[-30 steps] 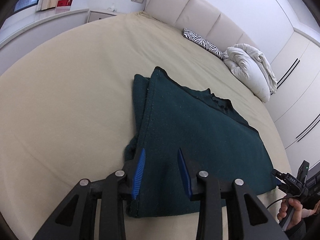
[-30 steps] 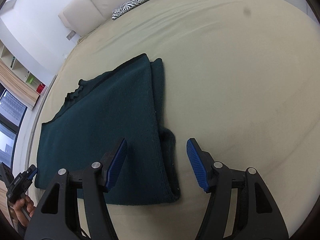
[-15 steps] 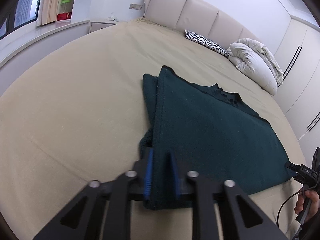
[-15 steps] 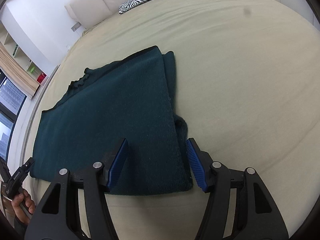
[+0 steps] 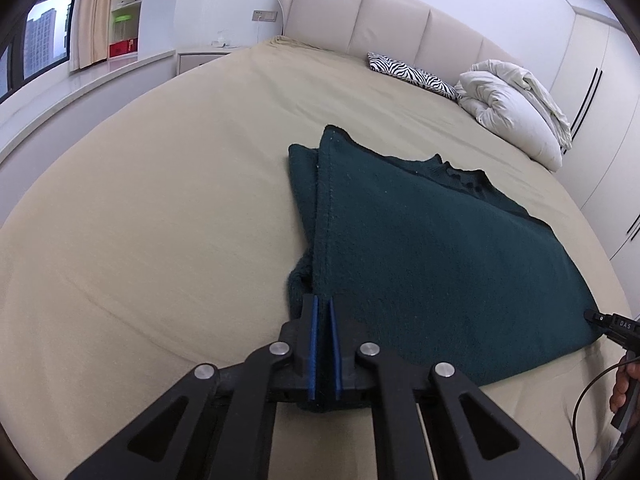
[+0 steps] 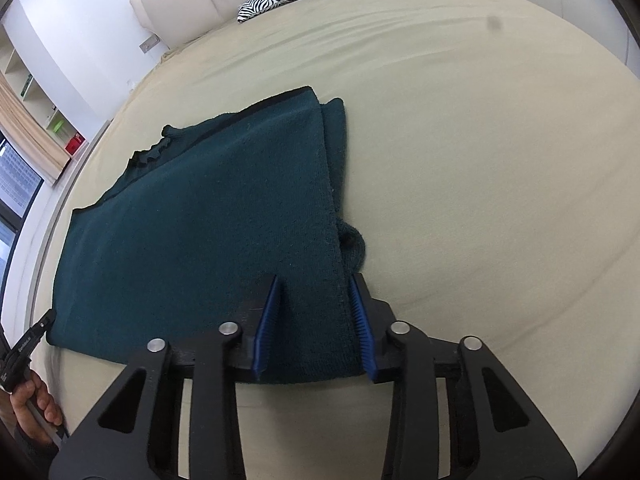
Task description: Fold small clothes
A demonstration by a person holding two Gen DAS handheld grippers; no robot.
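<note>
Covering most of both views, a beige bed [image 5: 168, 200] carries the dark green sweater [image 5: 432, 248], folded lengthwise near its foot. A padded headboard [image 5: 384, 28], zebra-print cushion [image 5: 412, 74] and white duvet [image 5: 516, 112] sit at the far end; shelves [image 5: 124, 20] stand by the window. The left claw [image 5: 325, 344], spread a second ago, is now pressed together, pinching the sweater's near corner. The right claw [image 6: 316, 328], earlier wide, is closing with the other near corner between its pads.
</note>
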